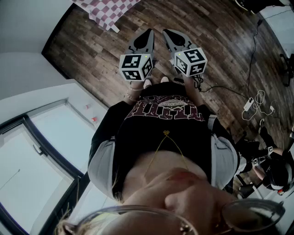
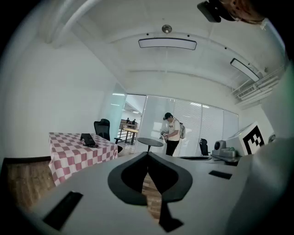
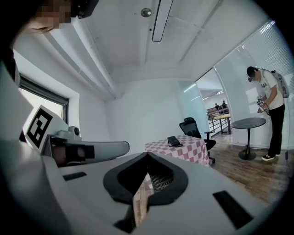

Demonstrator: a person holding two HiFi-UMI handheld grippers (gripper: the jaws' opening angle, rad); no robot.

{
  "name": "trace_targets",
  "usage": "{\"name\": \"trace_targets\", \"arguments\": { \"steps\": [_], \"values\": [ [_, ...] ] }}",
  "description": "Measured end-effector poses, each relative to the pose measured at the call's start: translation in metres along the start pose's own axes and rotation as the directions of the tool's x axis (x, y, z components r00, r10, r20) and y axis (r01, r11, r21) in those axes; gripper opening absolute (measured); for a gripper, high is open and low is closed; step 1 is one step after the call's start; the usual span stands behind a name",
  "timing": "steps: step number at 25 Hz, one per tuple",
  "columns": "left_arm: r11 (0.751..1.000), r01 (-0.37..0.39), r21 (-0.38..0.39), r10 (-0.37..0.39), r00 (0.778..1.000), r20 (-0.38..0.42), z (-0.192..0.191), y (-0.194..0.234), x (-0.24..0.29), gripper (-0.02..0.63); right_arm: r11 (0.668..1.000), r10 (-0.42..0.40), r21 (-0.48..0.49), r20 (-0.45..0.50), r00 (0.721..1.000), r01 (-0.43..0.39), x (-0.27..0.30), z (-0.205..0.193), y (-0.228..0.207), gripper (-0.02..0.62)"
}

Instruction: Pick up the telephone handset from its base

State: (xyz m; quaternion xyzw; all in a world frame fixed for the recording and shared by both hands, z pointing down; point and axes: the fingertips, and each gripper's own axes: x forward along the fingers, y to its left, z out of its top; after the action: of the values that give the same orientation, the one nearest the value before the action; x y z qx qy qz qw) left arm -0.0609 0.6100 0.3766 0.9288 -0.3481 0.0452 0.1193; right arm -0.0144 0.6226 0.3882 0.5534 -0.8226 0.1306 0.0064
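The left gripper [image 1: 148,36] and right gripper [image 1: 168,35] are closed on nothing, well apart from the telephone [image 3: 173,141] on the checked table [image 3: 186,150]; its handset, too small to single out, is likely light, rigid plastic, best pinched across the narrow middle

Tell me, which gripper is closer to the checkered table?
Left, slightly. The left gripper is short of the checkered table, apart from it; the right gripper is alongside the left one, on its side away from the table, also apart.
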Motion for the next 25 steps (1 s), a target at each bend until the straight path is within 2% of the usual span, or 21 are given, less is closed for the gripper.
{"name": "trace_targets", "arguments": {
  "steps": [15,25],
  "values": [
    [1.000,0.009,-0.003,-0.009,1.000,-0.005,-0.007,-0.023,0.011,0.009,0.999,0.041,0.008,-0.001,0.999,-0.041,-0.014,-0.003,-0.015,0.018],
    [1.000,0.011,-0.002,-0.011,1.000,-0.010,-0.007,-0.018,0.024,0.009,0.999,0.047,0.016,0.001,0.999,-0.047,-0.005,-0.002,-0.022,0.018]
  ]
}}
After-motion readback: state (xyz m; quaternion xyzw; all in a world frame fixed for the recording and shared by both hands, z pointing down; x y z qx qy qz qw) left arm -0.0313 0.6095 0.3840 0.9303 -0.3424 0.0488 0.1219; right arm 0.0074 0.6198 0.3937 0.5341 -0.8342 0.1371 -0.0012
